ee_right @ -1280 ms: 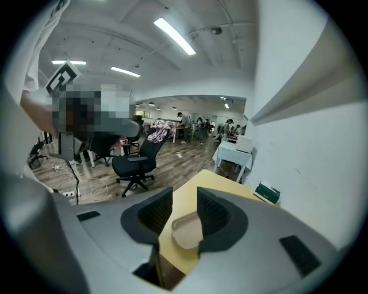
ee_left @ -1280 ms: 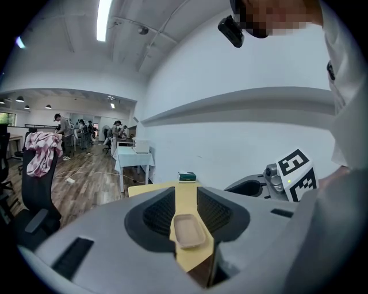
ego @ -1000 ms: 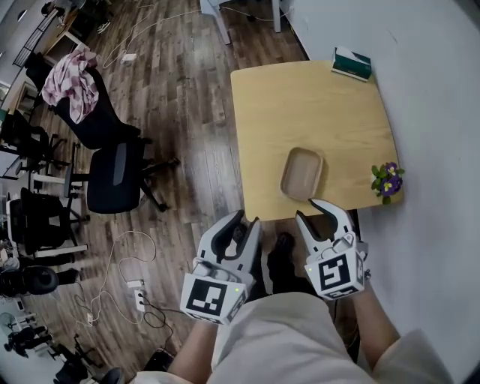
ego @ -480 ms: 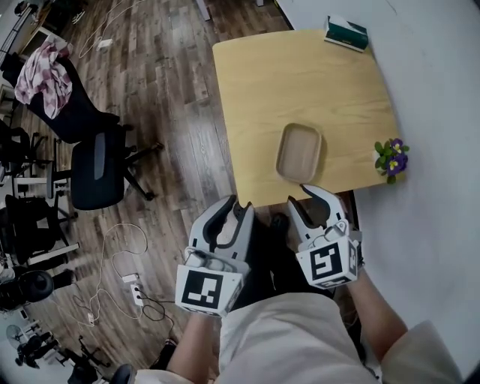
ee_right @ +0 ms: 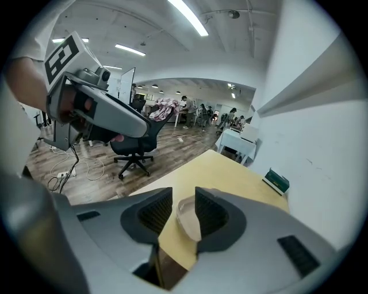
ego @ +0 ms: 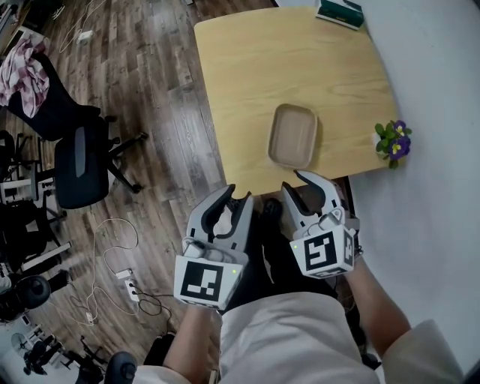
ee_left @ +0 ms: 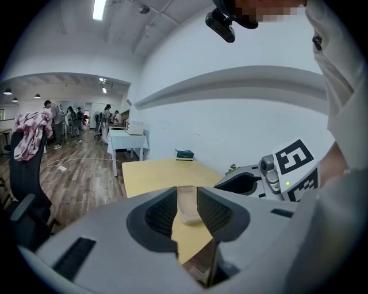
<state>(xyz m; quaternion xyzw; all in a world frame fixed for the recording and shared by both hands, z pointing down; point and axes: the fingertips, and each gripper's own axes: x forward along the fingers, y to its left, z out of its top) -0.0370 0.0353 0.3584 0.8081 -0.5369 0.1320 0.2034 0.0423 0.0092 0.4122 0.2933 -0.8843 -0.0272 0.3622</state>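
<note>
**A:** Tray (ego: pixel 292 135) first: where does it lie?

**B:** Flat on the wooden table (ego: pixel 247 67), close to the table's near edge. It is shallow and beige, with rounded corners and nothing in it.

**A:** And the left hand-held gripper (ego: pixel 236 195)?

**B:** It is held over the wooden floor (ego: pixel 150 75), just short of the table's edge. Its jaws are a little apart with nothing between them (its own view shows the tray (ee_left: pixel 187 202) through the gap, well beyond the tips).

**A:** The right hand-held gripper (ego: pixel 292 181)?

**B:** Much the same: jaws parted a little, gripping nothing. Its tips are at the table's near edge, near the tray but not touching it, and it is the closer of the two.

**A:** What else is about?

**B:** A small potted plant (ego: pixel 394 140) with purple flowers stands at the table's right edge, by the white wall. A green box (ego: pixel 339 13) lies at the far corner. A black office chair (ego: pixel 82 154) stands on the floor, well off to the left.
</note>
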